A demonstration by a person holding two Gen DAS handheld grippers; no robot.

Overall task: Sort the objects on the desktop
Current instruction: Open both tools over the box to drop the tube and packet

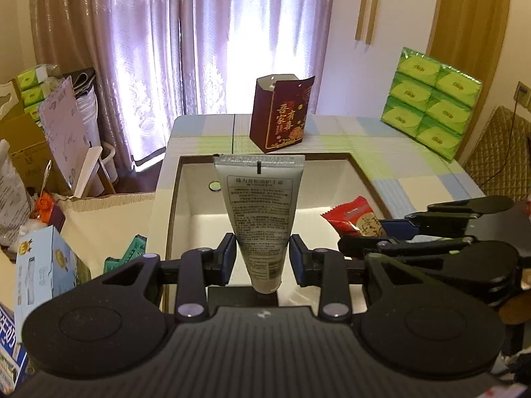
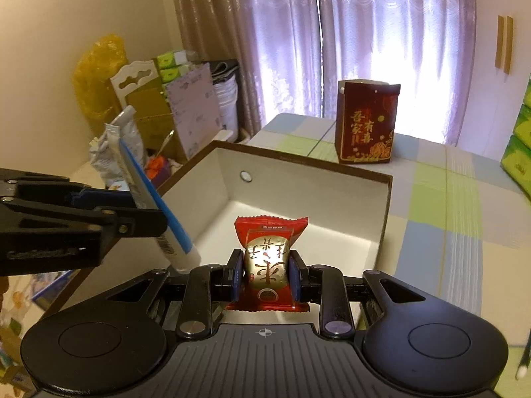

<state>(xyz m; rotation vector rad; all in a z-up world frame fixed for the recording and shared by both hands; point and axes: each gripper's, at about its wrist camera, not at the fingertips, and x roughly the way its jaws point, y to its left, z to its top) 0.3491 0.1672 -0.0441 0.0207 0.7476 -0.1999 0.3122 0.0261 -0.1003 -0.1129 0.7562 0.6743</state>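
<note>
- Left tongs (image 1: 262,258) gripping a grey tube (image 1: 260,212), cap end nearest the camera, crimped end up, tilted, held over the white box (image 1: 186,199).
- White box open-topped, brown-rimmed, resting on the checked worktop (image 1: 408,165).
- Right tongs (image 2: 264,277) clamped on a red and gold snack packet (image 2: 267,258), just above the box's near edge.
- Dark red carton (image 1: 280,112) standing upright on the worktop beyond the box.
- Green tissue packs (image 1: 431,102) stacked at far right.
</note>
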